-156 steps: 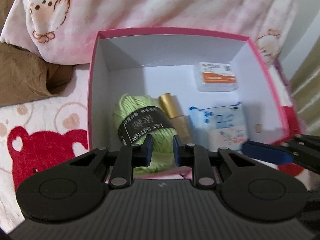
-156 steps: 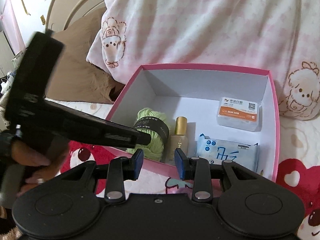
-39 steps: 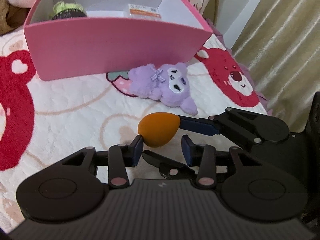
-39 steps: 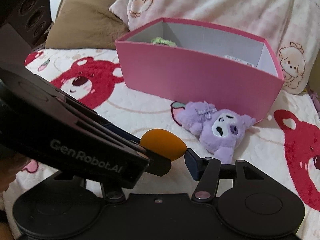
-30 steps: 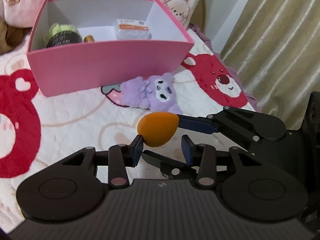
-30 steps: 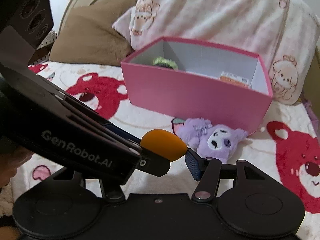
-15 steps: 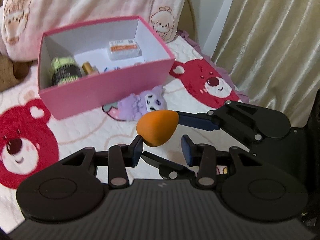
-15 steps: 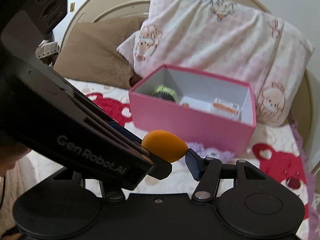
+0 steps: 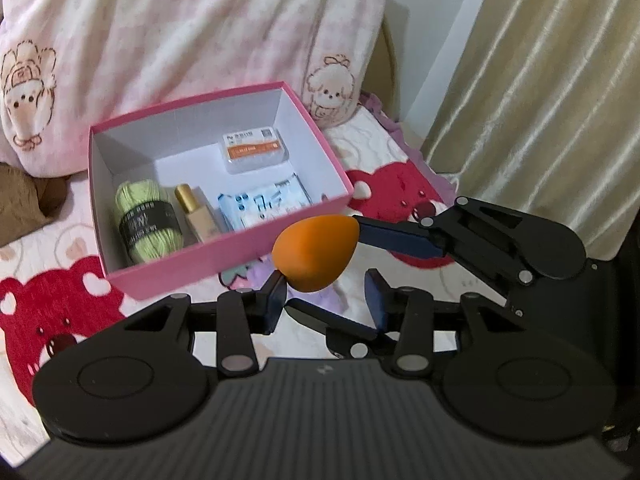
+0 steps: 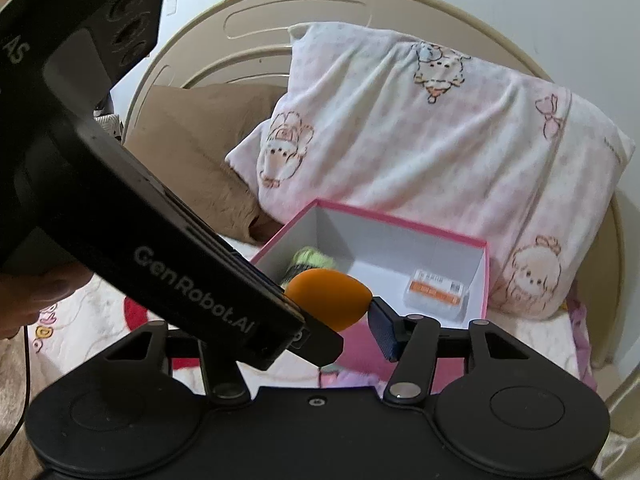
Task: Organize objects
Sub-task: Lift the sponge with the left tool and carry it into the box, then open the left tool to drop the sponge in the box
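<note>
An orange makeup sponge [image 9: 314, 253] is held in the air in my right gripper [image 10: 338, 322], which is shut on it; the sponge also shows in the right wrist view [image 10: 329, 297]. My left gripper [image 9: 328, 298] is open just under and beside the sponge, with one pad close to it. The pink box [image 9: 168, 268] lies on the bed below. It holds green yarn [image 9: 146, 220], a gold-capped bottle [image 9: 196, 218], a wipes pack [image 9: 266, 204] and a small orange-and-white box [image 9: 254, 152].
A purple plush toy [image 9: 256, 274] lies in front of the box, mostly hidden by the sponge. A pink pillow [image 10: 420, 168] and a brown pillow [image 10: 192, 160] lean behind the box. A gold curtain [image 9: 532, 92] hangs on the right. The bed cover has red bears.
Both grippers have risen well above the bed with the sponge, so the box now sits lower and its inside shows. The right gripper's hold on the sponge is unchanged.
</note>
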### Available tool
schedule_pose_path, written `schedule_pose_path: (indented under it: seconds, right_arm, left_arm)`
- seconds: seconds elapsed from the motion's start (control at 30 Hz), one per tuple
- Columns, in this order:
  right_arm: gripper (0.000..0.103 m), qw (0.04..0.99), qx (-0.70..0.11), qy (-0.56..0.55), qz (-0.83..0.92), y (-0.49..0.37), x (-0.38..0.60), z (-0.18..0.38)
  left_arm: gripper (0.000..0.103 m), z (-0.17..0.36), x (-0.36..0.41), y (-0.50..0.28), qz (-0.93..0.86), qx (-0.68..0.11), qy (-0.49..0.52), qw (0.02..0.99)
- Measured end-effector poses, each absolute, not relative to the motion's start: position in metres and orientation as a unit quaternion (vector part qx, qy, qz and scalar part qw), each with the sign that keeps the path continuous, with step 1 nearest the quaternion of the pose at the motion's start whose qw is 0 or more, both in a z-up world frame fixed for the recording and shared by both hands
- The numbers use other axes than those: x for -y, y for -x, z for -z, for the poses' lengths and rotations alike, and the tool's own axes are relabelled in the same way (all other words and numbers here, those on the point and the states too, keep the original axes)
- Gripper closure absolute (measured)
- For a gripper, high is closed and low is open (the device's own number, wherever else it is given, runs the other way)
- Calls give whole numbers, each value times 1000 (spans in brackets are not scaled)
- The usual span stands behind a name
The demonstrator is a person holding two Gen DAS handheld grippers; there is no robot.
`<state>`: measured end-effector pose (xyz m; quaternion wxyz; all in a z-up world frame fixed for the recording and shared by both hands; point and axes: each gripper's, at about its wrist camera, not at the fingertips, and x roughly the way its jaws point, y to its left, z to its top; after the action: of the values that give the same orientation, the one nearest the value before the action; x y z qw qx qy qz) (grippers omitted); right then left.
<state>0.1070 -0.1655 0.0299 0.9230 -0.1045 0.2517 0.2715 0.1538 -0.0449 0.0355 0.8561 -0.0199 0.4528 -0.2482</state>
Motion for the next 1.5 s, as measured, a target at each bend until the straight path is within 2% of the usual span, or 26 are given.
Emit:
schedule_pose_path:
  seconds: [0.23, 0.47, 0.7, 1.0, 1.23, 1.5]
  right_arm:
    - [47, 920, -284, 52, -267, -168, 179, -20]
    - [48, 908, -331, 4, -257, -232, 187, 5]
    - [53, 898, -375, 43, -228, -288, 178, 29]
    - [57, 877, -430, 57, -204, -332, 177, 60]
    - [59, 881, -429, 92, -178, -337, 172, 69]
    - [56, 894, -409, 78, -162, -323, 184, 60]
  left_arm:
    - [61, -30, 55, -215, 231, -469, 36, 852]
    - [61, 11, 61, -285, 211, -491, 61, 843]
    - [62, 51, 59, -338, 210, -495, 139, 831]
    - [62, 92, 67, -372, 185, -522, 176, 814]
    - [61, 105, 73, -381, 173, -522, 193, 813]
    - [43, 97, 77, -377, 153, -528, 189, 814]
